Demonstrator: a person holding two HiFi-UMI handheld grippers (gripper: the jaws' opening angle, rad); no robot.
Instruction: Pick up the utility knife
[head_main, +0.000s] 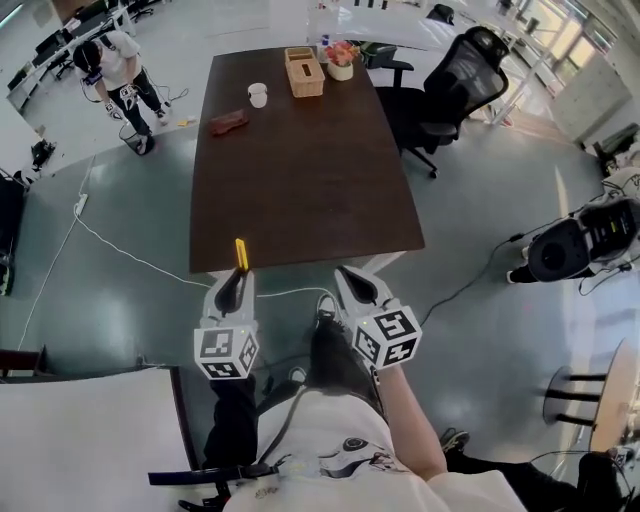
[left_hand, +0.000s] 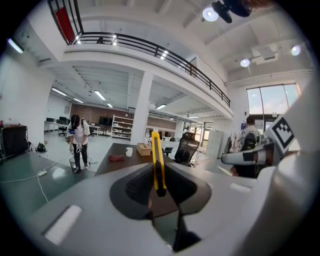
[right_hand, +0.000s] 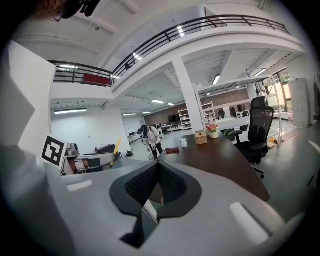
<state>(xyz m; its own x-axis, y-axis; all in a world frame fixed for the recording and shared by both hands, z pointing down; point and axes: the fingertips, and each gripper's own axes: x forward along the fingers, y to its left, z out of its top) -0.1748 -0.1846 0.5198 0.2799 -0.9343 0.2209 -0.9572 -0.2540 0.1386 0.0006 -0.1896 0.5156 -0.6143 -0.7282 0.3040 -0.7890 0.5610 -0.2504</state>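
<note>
As we read the head view from the left, a person stands on the grey floor at far left, and a white cable trails from there toward us.

Left gripper: jaws closed on the utility knife, so a narrow gap filled by the handle. In the left gripper view the yellow knife stands edge-on between the black pads and sticks out past the tips. In the head view, knife and gripper sit just short of the near edge of the dark table, with the knife tip overlapping that edge.

On the far end of the table we see a reddish object, a white cup, a wicker box and a flower pot.

Right gripper: beside the left one, also near the table edge. In its own view, the tips meet with nothing between them.

A black office chair stands right of the table.
</note>
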